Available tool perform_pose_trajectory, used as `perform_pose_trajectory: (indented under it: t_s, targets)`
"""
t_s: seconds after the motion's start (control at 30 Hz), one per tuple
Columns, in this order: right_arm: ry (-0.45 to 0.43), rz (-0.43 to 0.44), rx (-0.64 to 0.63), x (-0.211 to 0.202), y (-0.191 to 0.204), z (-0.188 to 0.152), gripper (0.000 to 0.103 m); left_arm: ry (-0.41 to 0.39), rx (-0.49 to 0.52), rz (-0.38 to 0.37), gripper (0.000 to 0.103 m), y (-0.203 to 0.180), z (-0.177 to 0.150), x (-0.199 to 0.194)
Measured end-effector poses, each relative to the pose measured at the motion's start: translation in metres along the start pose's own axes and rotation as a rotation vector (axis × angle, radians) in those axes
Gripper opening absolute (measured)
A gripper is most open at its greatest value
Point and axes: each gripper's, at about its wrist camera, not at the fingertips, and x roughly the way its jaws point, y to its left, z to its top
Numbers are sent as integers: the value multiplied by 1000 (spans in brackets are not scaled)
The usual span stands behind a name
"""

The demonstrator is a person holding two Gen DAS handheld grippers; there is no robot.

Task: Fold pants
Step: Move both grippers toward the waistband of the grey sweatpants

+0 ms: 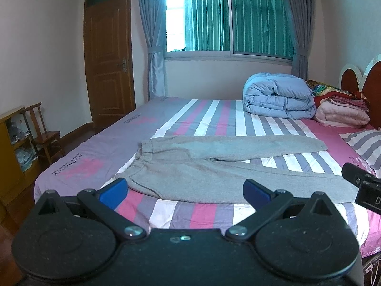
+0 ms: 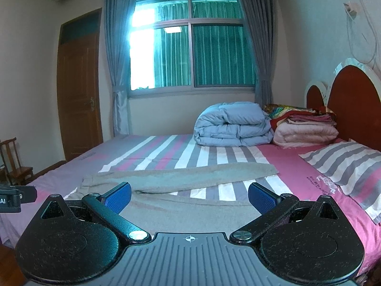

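Grey sweatpants (image 1: pixel 214 166) lie flat on the striped bed, waistband to the left and both legs spread out to the right in a narrow V. In the right wrist view the same pants (image 2: pixel 181 202) stretch across the near bed, the far leg ending near the pillow. My left gripper (image 1: pixel 185 191) hangs open just short of the pants' near edge, blue pads wide apart with nothing between them. My right gripper (image 2: pixel 190 196) is open too, over the near leg, holding nothing. The right gripper's body (image 1: pixel 362 183) shows at the right edge of the left wrist view.
A folded blue duvet (image 1: pixel 278 95) and stacked pink blankets (image 1: pixel 340 112) sit at the bed's far right by the red headboard (image 2: pixel 352 109). A striped pillow (image 2: pixel 345 166) lies right. A wooden chair (image 1: pixel 42 135) and yellow shelf (image 1: pixel 9 143) stand left near the door (image 1: pixel 109 57).
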Motion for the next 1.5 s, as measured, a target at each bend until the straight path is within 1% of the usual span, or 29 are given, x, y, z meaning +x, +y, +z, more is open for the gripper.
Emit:
perform_pose_trajectory:
  t_s: [0.3, 0.63, 0.7, 0.77, 0.87, 1.5]
  targets:
    - [5, 0, 7, 2, -2, 2, 103, 15, 2, -3, 97, -3, 1, 5]
    - [2, 1, -15, 1, 2, 3, 103, 18, -4, -17, 97, 4, -6, 6]
    - [4, 6, -22, 2, 2, 3, 103, 9, 16, -7, 97, 3, -6, 7]
    - [6, 11, -26, 4, 4, 2, 103, 8, 10, 10, 97, 5, -7, 8]
    - [9, 14, -34, 5, 3, 1, 103, 19, -6, 3, 97, 8, -6, 10]
    - [19, 9, -34, 10, 4, -5, 103, 19, 3, 11, 97, 1, -10, 12]
